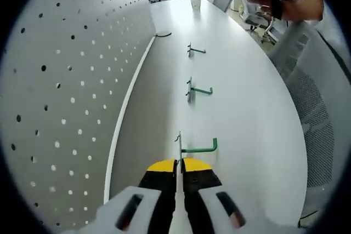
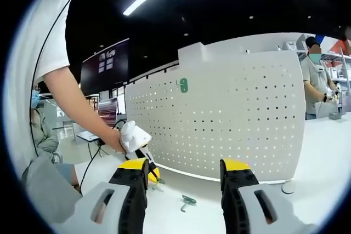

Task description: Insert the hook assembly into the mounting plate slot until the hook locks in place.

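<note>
Left gripper [image 1: 179, 164] low over the surface, yellow-tipped jaws closed together on a thin upright metal piece. Right gripper [image 2: 185, 175] held level, jaws spread wide apart with nothing between them. Bare forearm [image 2: 77, 102] reaching down from a white sleeve to the left gripper in the right gripper view.
</note>
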The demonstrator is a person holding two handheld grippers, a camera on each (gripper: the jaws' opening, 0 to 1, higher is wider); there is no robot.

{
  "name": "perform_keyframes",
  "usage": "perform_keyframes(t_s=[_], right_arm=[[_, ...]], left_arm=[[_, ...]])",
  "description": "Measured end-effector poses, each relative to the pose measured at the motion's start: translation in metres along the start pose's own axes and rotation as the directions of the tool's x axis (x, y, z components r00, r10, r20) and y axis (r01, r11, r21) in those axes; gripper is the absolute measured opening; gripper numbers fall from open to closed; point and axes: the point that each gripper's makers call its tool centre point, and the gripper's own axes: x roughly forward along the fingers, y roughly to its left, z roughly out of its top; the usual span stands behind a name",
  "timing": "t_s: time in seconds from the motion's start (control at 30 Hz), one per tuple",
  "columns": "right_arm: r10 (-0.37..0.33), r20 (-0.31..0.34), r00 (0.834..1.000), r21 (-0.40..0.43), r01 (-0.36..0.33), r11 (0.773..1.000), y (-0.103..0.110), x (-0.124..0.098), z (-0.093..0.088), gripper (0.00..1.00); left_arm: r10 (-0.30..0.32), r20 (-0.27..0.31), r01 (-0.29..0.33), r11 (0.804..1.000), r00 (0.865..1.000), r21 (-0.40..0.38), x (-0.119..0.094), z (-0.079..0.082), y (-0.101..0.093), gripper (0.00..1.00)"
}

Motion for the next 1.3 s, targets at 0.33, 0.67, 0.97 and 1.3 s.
perform_keyframes(t_s=[0.33,0.67,0.97,1.3], right_arm=[[0.015,-0.007,1.0,0.008,-0.015,1.0,0.003,0.001,-0.002,0.5],[0.018,0.009,1.0,0.036,-0.019,0.999,0.003,0.001,0.001,0.5],[0.021,0.019,1.0,0.04,-0.022,0.999,0.003,0.0,0.003,0.5],[0.019,0.023,1.0,0.047,-0.02,0.999,0.003,0.0,0.004,0.5]], left_arm=[[0.06,0.119,-0.051,0.995,0.991,-0.081,-0.011,0.022,0.001,0.03],[0.14,0.218,-0.105,0.981,0.966,-0.163,-0.027,0.045,0.009,0.03],[0.211,0.294,-0.143,0.961,0.932,-0.235,-0.041,0.062,0.012,0.03],[0.274,0.35,-0.17,0.938,0.896,-0.301,-0.056,0.071,0.007,0.03]])
